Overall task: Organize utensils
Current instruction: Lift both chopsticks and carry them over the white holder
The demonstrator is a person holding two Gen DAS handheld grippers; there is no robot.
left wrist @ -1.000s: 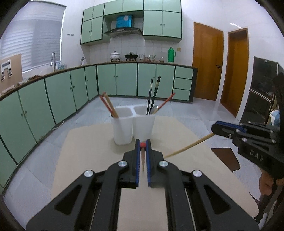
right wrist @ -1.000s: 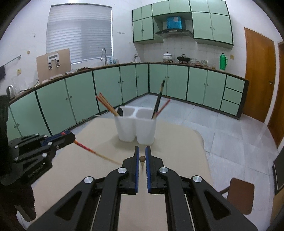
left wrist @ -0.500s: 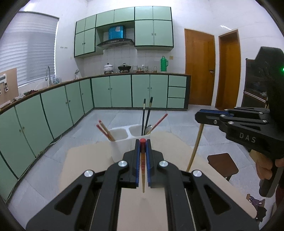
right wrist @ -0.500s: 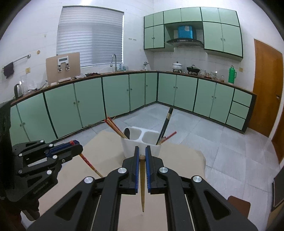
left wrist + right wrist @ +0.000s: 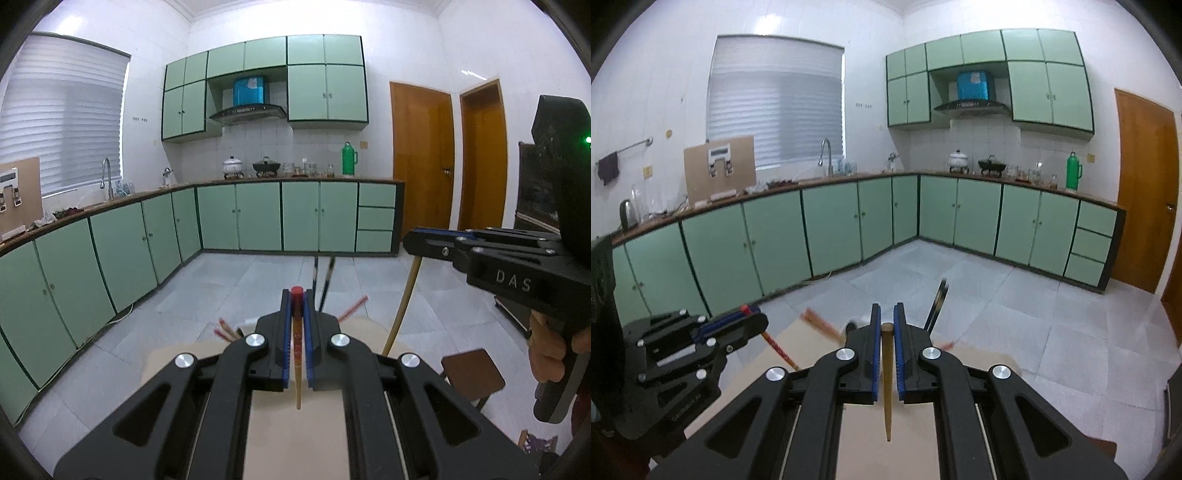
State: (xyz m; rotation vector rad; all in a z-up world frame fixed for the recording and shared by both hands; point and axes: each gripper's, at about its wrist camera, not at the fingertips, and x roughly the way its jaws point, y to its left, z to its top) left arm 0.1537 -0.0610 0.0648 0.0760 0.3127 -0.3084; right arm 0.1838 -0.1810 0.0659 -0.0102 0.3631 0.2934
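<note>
At the bottom centre of the frame the right gripper pinches a plain wooden chopstick whose tip points down over the beige table. At lower left the left gripper clamps a red-patterned chopstick. Behind the jaws, blurred sticks rise from what seems a white holder.

left wrist: rides the left black two-finger gripper, looking forward, slightly down, table close below | right wrist: same on the right black two-finger gripper | shared: mint-green base cabinets, beige tabletop, each other's gripper
</note>
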